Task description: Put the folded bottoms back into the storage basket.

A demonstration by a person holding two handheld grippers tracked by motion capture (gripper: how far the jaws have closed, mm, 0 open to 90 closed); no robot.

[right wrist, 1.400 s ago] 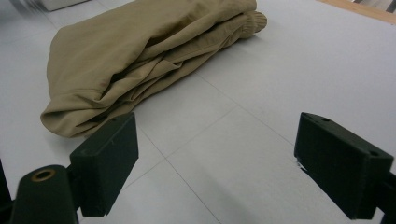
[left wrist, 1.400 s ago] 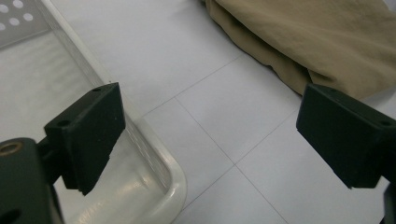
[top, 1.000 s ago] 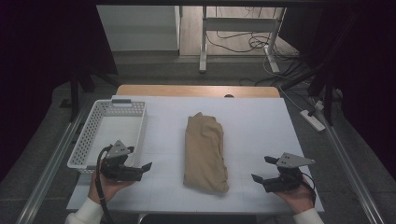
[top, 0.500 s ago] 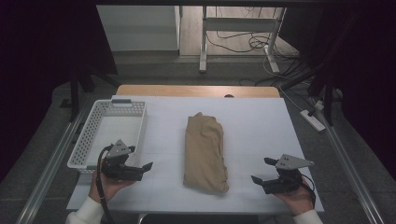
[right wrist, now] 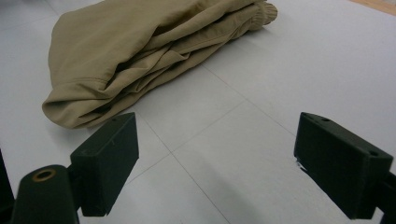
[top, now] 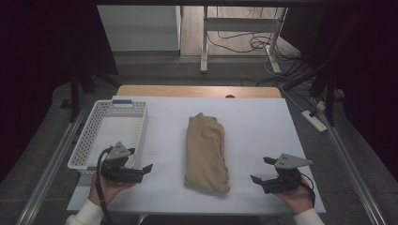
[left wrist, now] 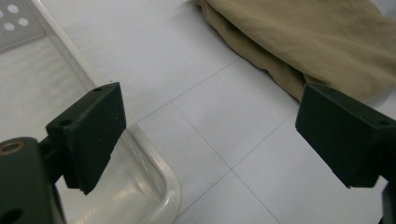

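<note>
Lying between left claw [top: 144, 169] and right claw [top: 259, 170] (both agape): tan garment [top: 205, 152].

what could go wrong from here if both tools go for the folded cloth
1. The tan cloth lies in loose stacked layers, as the right gripper view shows at its open edge. A tool might pinch only the top layer, and the fold could come apart.
2. The left tool is open right beside the white basket, near its front corner. A careless swing may knock the basket.
3. The right tool, also open, is near the table's front right edge, where its cable might snag.
</note>
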